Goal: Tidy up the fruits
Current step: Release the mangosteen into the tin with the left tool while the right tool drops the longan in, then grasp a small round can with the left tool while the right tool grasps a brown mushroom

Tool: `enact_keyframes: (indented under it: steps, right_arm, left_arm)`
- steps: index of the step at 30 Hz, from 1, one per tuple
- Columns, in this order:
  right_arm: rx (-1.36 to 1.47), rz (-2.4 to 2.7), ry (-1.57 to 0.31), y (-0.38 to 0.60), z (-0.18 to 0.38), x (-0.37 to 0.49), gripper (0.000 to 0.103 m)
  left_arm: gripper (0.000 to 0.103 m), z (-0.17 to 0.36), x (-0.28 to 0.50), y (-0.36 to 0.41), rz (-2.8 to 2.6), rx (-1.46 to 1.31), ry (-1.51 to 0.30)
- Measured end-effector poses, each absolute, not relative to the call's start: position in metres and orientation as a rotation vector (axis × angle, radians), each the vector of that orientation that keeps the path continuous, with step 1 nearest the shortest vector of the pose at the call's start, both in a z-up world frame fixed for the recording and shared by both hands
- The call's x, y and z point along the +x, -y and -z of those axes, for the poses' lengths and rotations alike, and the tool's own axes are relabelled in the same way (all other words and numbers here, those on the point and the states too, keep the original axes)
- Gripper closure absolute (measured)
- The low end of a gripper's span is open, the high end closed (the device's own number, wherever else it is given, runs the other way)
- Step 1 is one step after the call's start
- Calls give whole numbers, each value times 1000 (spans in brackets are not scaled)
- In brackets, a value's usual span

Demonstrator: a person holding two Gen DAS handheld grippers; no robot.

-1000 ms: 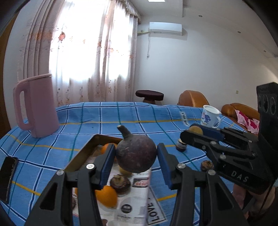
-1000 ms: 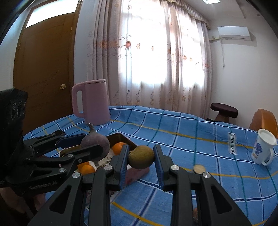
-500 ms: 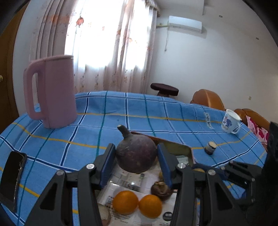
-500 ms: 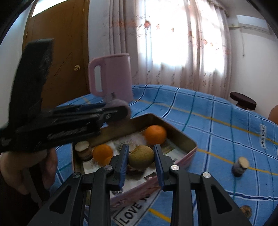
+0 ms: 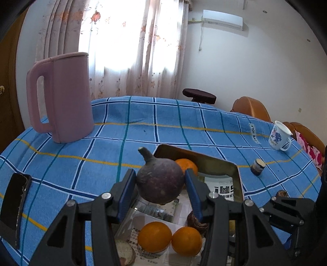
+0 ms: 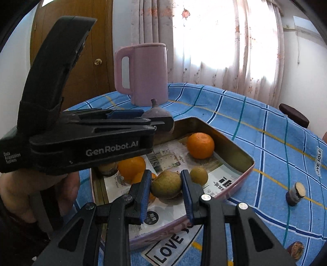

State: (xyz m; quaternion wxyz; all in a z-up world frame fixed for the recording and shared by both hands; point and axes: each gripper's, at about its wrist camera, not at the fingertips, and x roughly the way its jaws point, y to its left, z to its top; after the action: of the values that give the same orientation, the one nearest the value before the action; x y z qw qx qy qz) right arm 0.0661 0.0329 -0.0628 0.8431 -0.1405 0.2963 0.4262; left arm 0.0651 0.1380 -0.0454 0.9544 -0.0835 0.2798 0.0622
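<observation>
Both tools hang over the tin [image 6: 235, 143], each loaded: the left tool [image 5: 160, 189] clamps a dark purple fruit [image 5: 160, 181], the right tool [image 6: 165, 185] pinches a greenish-brown fruit [image 6: 166, 184]. Three oranges [image 6: 200, 145] and a few small fruits already sit inside, so this looks well along. One brown fruit [image 6: 296, 249] waits on the table [image 5: 143, 133]. The crowded tools could bump; a small jar [image 6: 295, 193] stands clear.

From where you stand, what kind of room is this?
Most likely a living or dining room in a home. A table under a blue checked cloth holds a pink kettle and a mug, with floral curtains, a wall air conditioner and an orange sofa behind.
</observation>
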Motion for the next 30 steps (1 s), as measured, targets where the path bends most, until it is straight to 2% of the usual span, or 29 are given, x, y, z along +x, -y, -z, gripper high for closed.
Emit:
enact_keyframes:
  steps: [8, 10, 11, 12, 17, 20, 21, 25, 27, 30]
  right_arm:
    - [-292, -935, -671, -36, 66, 67, 70]
    - [-307, -938, -662, -37, 65, 64, 58]
    - [-313, -927, -646, -37, 64, 61, 43]
    - [-315, -920, -625, -36, 63, 58, 36]
    - [-303, -855, -569, -9, 54, 52, 36]
    - [-299, -765, -556, 33, 48, 55, 37]
    - [-293, -719, -568, 51, 47, 60, 37]
    - [-260, -550, -641, 120, 51, 85, 37]
    - [-265, -507, -694, 137, 58, 96, 37]
    - [-224, -524, -760, 156, 71, 108, 37]
  left_arm:
    - [51, 49, 69, -137, -119, -164, -589]
    - [38, 44, 66, -138, -142, -170, -564]
    - [28, 42, 64, -139, -152, -172, -557]
    - [25, 40, 63, -139, -159, -173, -544]
    - [25, 30, 55, -136, -157, -162, -517]
    - [17, 22, 50, -126, -141, -150, -496]
    - [13, 19, 49, -117, -130, -138, -486]
    - [11, 13, 54, -83, -68, -100, -483]
    - [6, 11, 62, -64, -31, -83, -490]
    - [4, 11, 72, -31, 14, -43, -513]
